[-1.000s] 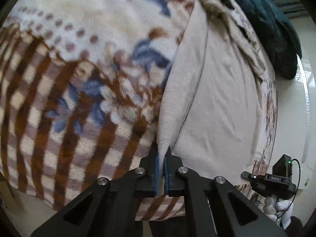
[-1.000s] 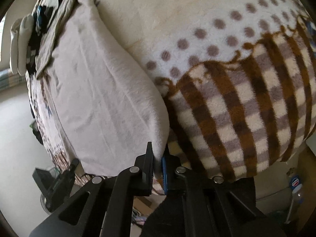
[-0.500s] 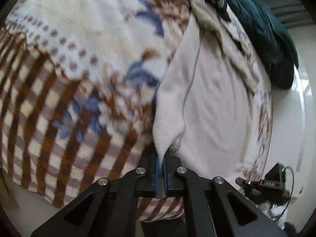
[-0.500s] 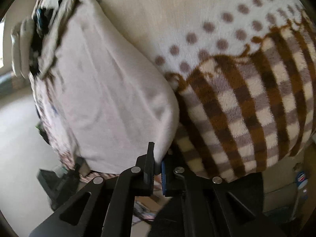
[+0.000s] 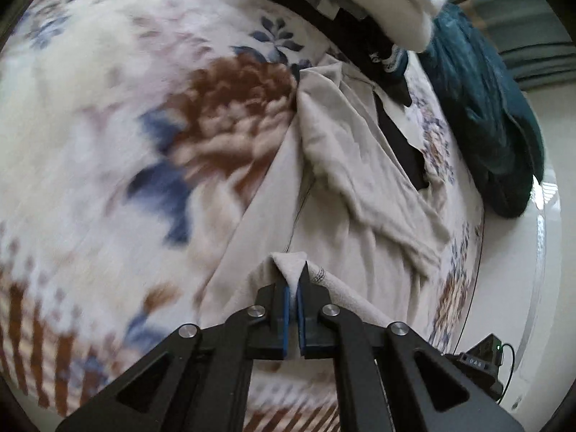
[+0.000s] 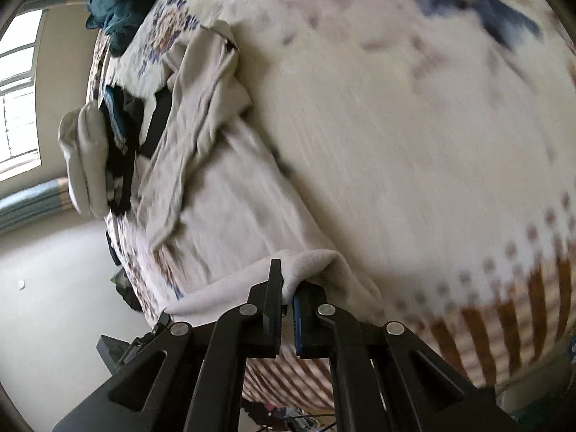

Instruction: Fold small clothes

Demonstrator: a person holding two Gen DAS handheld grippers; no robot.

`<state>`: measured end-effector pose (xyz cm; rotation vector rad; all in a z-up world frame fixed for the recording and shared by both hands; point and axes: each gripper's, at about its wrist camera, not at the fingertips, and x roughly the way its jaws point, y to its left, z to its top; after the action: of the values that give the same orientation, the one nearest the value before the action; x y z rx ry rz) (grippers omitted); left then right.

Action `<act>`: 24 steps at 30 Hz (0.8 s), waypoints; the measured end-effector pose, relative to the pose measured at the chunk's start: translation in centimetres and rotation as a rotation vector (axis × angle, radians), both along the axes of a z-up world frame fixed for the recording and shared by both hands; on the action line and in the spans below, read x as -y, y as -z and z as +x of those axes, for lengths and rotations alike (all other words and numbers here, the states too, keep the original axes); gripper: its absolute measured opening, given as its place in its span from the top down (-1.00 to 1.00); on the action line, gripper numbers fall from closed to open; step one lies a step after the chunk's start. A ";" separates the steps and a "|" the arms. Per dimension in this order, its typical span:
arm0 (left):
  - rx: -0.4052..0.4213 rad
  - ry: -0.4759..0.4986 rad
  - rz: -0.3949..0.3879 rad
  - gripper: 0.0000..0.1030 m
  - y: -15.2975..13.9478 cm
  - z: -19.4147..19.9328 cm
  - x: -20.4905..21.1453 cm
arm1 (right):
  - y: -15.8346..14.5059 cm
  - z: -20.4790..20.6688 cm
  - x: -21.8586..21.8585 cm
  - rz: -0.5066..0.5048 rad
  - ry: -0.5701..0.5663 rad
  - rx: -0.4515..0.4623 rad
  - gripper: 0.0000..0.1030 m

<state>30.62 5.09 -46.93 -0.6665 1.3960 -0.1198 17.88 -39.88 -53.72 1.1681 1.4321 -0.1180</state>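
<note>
Both claws are clamped on the hem of the pale beige fleece garment (image 5: 360, 194): left gripper (image 5: 294, 298) and right gripper (image 6: 287, 297), low centre. Thin bites could slip, spoiling the fold on the floral plush blanket (image 5: 108, 108).
</note>
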 end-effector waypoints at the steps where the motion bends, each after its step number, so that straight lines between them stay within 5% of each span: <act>1: -0.028 -0.025 -0.003 0.94 1.0 1.4 0.2 | 0.5 0.8 0.4 0.002 0.004 -0.009 0.90; 5: -0.121 -0.154 -0.095 0.93 4.0 4.4 -0.7 | 3.3 4.3 2.1 0.088 0.086 -0.074 0.85; 8: -0.064 -0.210 -0.083 0.75 2.9 5.2 -1.8 | 3.8 6.1 3.4 0.165 0.151 -0.011 0.63; 12: 0.020 -0.201 -0.007 0.34 0.2 5.2 -2.9 | 2.2 8.1 4.7 0.102 0.095 0.056 0.26; 15: 0.091 -0.050 0.102 0.27 -1.4 5.5 -1.8 | 0.4 9.1 4.0 -0.034 -0.067 0.080 0.24; 19: 0.144 0.288 0.195 0.25 -1.4 6.2 2.8 | -0.1 9.4 2.3 -0.181 -0.301 0.066 0.24; 24: 0.153 0.494 0.247 0.25 -0.6 4.2 4.6 | 0.5 8.7 0.6 -0.205 -0.379 0.041 0.24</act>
<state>34.84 0.48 -46.32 -0.0960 1.3747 -0.3751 26.58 -40.47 -54.25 0.7148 1.5407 0.0246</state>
